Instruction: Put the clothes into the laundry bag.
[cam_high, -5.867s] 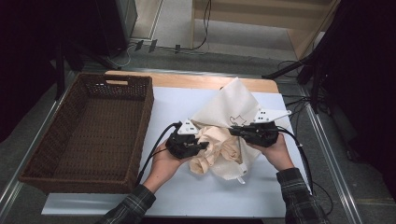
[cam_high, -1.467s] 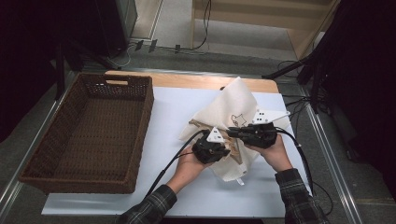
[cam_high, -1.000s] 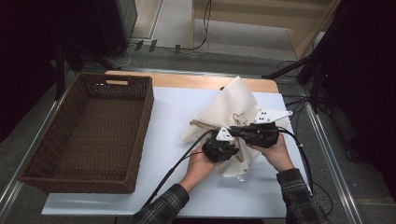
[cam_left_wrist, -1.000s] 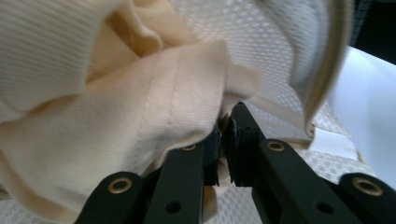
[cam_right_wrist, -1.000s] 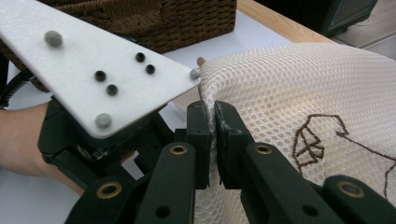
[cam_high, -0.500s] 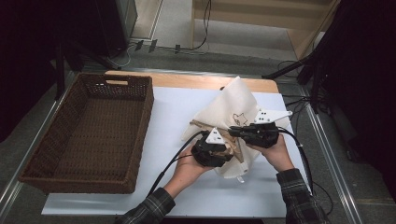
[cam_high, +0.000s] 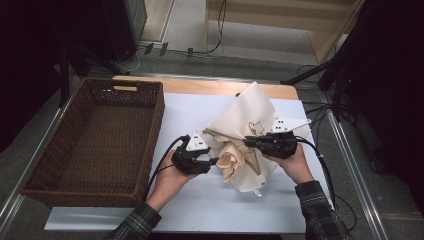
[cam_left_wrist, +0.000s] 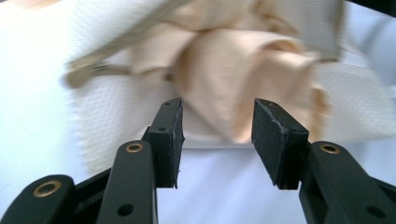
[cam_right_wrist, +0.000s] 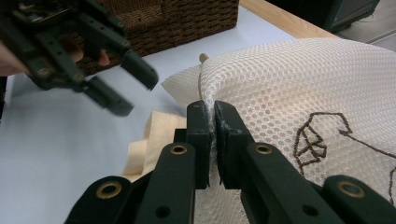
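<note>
Pressed together at the right gripper (cam_right_wrist: 210, 109), pinching a fold of the white mesh bag (cam_right_wrist: 303, 79) near its mouth and holding that edge up off the table (cam_high: 200, 210). Spread partway at the left gripper (cam_left_wrist: 217, 109), just been opening, with nothing between the pads. Just ahead of those tips, the beige cloth (cam_left_wrist: 243, 70), bunched in a loose knot, partly tucked into the bag's mouth and partly spilling out onto the white surface. Well off to the left, a brown wicker basket (cam_high: 50, 190).

Judged step: stuffing the cloth into the bag.

To do it well:
- Hold the right pinch firm and lifted, so the mouth gapes rather than sags shut.
- Open the left wider before coming back in; the bunch looks broader than the present gap.
- Take the loose outer part of the cloth, not the part already inside.
- Grip cloth alone; catching mesh along with it would likely drag the bag closed.
- Push in along the line of the mouth, deep enough that the bunch does not slide out again on release.
</note>
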